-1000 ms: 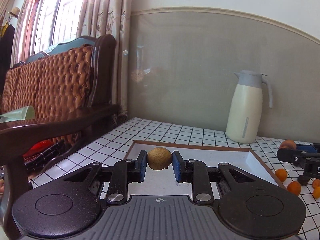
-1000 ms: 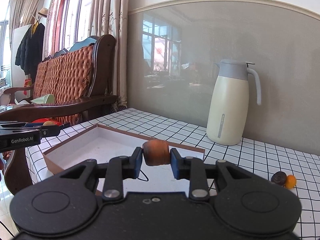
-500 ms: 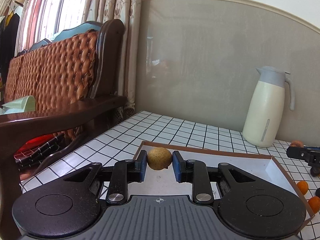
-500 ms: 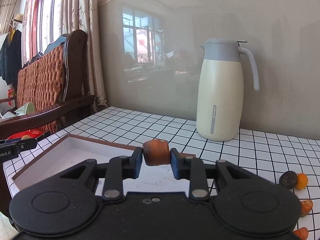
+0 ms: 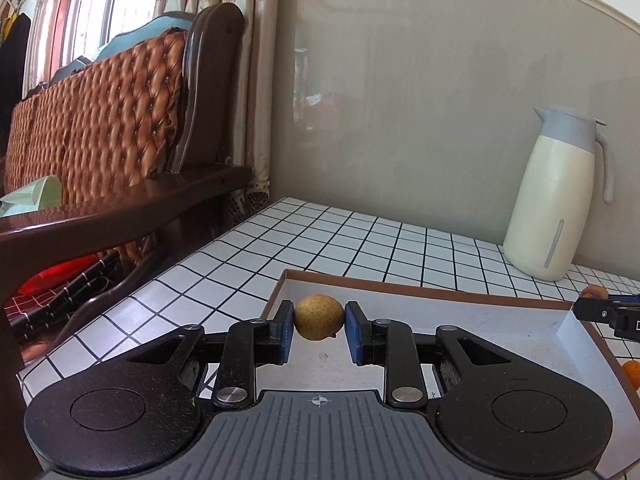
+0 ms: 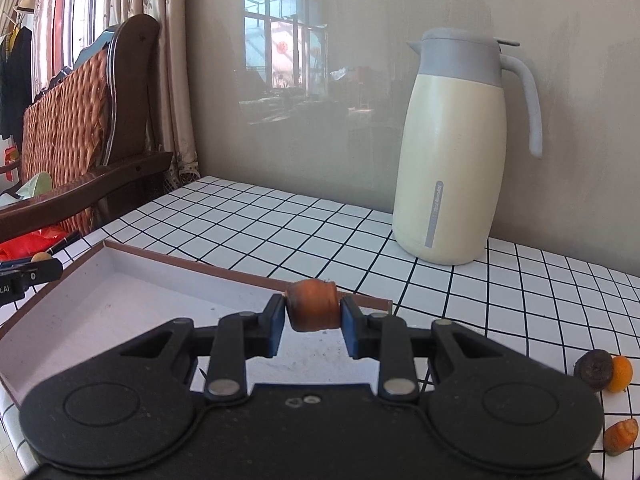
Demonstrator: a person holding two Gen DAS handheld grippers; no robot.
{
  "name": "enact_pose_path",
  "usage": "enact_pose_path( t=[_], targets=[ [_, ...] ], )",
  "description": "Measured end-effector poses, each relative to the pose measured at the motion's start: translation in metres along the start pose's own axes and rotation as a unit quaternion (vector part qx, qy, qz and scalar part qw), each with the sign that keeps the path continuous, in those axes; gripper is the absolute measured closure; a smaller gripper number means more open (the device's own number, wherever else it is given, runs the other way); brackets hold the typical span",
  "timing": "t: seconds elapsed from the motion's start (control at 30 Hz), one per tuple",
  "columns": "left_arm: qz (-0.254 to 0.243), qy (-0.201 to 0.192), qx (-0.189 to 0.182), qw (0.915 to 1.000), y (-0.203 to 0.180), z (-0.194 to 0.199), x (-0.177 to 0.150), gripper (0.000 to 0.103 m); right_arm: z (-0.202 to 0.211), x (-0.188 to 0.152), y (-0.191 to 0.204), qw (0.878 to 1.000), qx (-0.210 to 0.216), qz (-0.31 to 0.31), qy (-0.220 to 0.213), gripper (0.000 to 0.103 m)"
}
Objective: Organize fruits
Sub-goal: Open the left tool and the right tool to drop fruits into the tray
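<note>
Low wrist views, shared tray [image 5: 420, 285]

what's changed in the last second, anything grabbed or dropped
Nothing grabbed or dropped. Both grippers swung left and closer over the tray: the thermos looms larger in the right wrist view. As before, the left gripper clamps the yellow-brown fruit and the right gripper the orange-brown fruit.

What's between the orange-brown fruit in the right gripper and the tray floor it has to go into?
Nothing visible. The right gripper holds the orange-brown fruit over the near right part of the brown-rimmed tray, whose white floor shows bare beneath it. The left gripper carries the yellow-brown fruit at the tray's far left corner.
</note>
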State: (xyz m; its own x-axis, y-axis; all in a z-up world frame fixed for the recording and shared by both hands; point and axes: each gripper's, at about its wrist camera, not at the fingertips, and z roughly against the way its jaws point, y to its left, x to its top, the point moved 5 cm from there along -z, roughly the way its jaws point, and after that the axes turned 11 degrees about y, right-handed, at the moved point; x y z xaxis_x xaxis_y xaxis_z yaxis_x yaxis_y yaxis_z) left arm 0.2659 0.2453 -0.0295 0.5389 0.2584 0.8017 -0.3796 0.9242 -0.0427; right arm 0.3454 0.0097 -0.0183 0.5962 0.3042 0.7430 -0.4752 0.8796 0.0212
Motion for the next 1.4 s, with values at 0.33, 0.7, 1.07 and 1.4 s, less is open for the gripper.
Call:
enact_pose_path(
  t=[0.33, 0.7, 1.07, 1.4],
  targets=[
    [-0.006, -0.011, 0.025, 0.9996, -0.001, -0.011, 0.004, 0.002, -0.009, 0.014, -0.005, 0.999, -0.041, 0.009, -0.029, 0.007],
    [0.003, -0.016, 0.033, 0.9993, 0.006, -0.008, 0.005, 0.000, -0.010, 0.012, -0.011, 0.999, -0.035, -0.003, -0.015, 0.006],
    [0.011, -0.020, 0.029, 0.9993, 0.004, 0.003, 0.004, 0.000, -0.001, 0.010, -0.008, 0.999, -0.035, 0.001, -0.017, 0.006],
    [0.023, -0.068, 0.029, 0.9970, -0.013, 0.045, 0.000, 0.000, 0.048, 0.010, -0.003, 0.995, -0.047, 0.007, -0.093, 0.006]
  ],
)
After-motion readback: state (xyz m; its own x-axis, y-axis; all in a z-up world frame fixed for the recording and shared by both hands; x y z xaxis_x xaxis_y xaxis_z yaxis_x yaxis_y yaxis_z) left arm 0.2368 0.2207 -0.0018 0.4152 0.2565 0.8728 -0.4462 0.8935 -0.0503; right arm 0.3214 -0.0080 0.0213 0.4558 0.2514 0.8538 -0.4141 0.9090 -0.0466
